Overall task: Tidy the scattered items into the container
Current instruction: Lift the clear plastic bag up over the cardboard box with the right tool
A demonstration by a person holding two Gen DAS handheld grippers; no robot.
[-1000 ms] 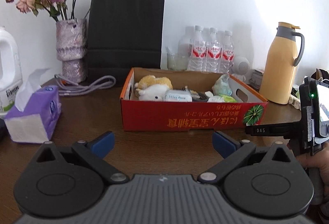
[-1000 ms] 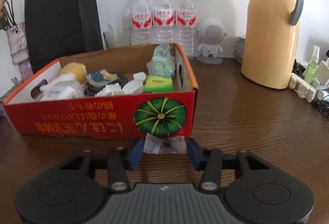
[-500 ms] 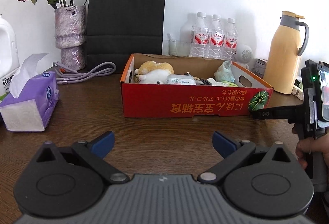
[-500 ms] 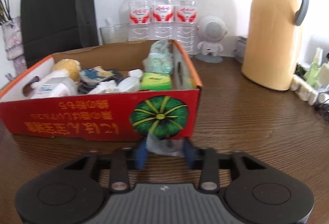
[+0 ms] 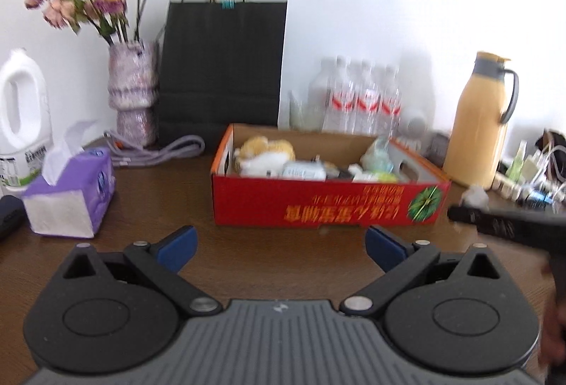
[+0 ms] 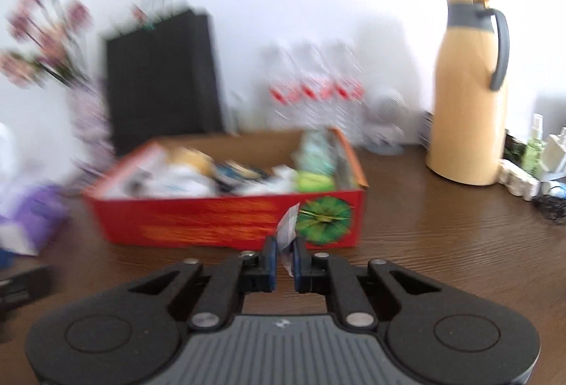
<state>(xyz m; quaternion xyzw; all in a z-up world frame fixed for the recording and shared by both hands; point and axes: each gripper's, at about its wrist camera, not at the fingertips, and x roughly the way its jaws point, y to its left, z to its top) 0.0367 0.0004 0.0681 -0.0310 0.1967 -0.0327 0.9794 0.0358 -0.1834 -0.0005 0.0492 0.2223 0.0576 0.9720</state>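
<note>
While the left tongs hang back with blue pads spread wide and nothing between them, they face the long wall of the red cardboard box with its green pumpkin print, well short of it, as if keeping the lane free. Off to their far left a purple tissue box sits out of play. Ahead, the box holds a yellow-and-white plush toy and assorted packets, so most of the tidying looks done. Over to the right tongs: pads pinched together on a small crinkly white wrapper, which stands up out of the grip clear of the dark wooden table, just in front of the box's pumpkin corner. That high hold should let it clear the rim.
</note>
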